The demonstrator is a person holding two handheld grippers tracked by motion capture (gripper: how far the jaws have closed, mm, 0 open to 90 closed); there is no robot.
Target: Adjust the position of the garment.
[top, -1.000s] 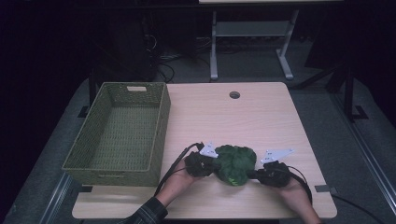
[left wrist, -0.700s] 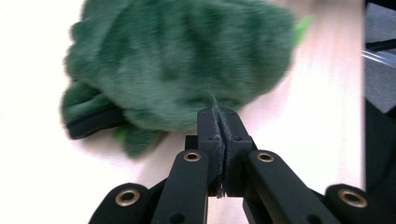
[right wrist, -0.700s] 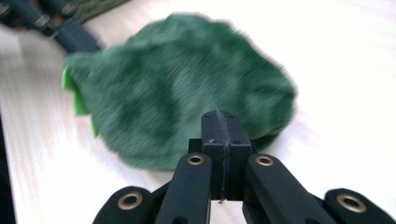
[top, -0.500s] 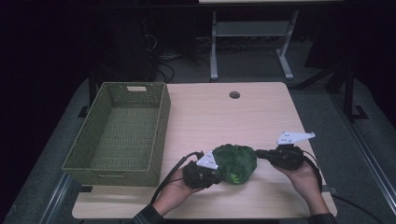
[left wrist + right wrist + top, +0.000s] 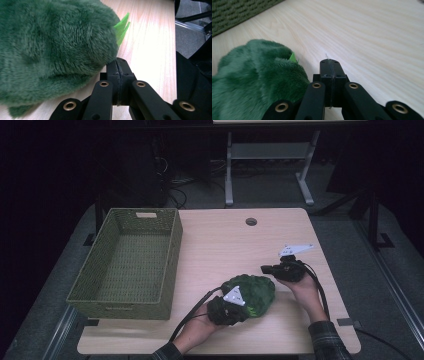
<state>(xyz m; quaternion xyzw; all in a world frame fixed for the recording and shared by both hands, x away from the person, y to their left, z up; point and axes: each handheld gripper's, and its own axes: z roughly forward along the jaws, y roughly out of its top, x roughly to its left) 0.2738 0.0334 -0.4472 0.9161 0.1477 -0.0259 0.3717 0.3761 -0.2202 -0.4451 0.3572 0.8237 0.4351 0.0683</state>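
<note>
tongs on both sides closed, empty: left tongs [image 5: 239, 304] nudge fuzzy green plush toy [image 5: 252, 292]; right tongs [image 5: 267, 269] apart. next: push toward woven green basket [image 5: 172, 254].

Green woven basket [image 5: 131, 262] on table [image 5: 220, 240], left.

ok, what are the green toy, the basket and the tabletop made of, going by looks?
Green toy: plush fabric, matte, with a dense fuzzy pile; the bright green tabs look like felt. Basket: olive woven weave, probably cord, fibre or plastic strand; the look leaves that open. Tabletop: pale wood grain, smooth, likely laminate rather than solid wood.
</note>
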